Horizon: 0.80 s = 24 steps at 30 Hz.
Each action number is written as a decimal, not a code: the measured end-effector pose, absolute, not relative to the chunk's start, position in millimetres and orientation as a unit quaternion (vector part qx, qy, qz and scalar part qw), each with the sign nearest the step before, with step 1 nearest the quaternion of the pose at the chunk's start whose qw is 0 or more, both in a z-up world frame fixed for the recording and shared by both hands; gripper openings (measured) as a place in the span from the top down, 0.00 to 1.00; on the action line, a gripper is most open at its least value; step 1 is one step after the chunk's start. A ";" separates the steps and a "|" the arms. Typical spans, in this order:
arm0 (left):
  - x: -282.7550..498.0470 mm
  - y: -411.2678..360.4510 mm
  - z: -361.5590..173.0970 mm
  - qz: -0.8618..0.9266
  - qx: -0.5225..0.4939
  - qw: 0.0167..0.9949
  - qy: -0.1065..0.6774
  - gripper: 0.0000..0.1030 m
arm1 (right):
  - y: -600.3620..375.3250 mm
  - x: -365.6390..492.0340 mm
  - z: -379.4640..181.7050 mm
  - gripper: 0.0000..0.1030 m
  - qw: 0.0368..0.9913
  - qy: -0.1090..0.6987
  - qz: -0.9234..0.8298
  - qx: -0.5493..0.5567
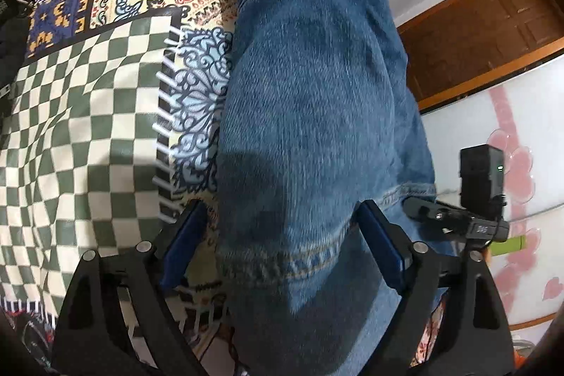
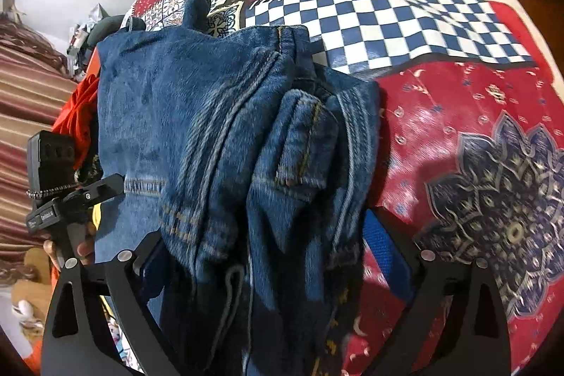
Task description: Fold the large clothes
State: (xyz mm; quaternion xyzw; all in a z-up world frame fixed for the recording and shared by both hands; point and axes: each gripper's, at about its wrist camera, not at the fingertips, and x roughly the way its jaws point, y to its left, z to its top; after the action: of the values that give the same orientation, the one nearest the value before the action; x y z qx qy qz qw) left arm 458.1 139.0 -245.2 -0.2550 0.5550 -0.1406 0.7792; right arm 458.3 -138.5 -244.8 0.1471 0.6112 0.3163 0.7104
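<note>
A pair of blue denim jeans (image 1: 313, 101) lies folded over on a patterned patchwork cloth (image 1: 84, 115). In the left wrist view the hem end lies between the wide-apart fingers of my left gripper (image 1: 282, 235), which is open around the cloth. In the right wrist view the bunched waistband and seam part of the jeans (image 2: 239, 136) fills the gap of my right gripper (image 2: 268, 256), whose fingers also stand wide apart. The other gripper's handle and a hand show at the left (image 2: 63, 199).
The patchwork cloth (image 2: 458, 115) covers the surface, with checkered and red panels. An orange garment (image 2: 77, 115) and clutter lie at the left edge. A brown wooden door (image 1: 493, 30) and a white panel with pink hearts (image 1: 511, 164) stand to the right.
</note>
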 end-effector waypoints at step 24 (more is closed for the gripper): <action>449.7 105.5 -207.7 -0.147 -0.227 0.812 0.517 0.63 | -114.9 438.4 -191.0 0.63 0.744 0.565 0.335 0.124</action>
State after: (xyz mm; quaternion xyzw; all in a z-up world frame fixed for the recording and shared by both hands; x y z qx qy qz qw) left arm 449.7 105.5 -207.7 -0.2269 0.5168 -0.1473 0.8123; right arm 438.4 -114.9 -191.0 0.1239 0.5645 0.3351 0.7441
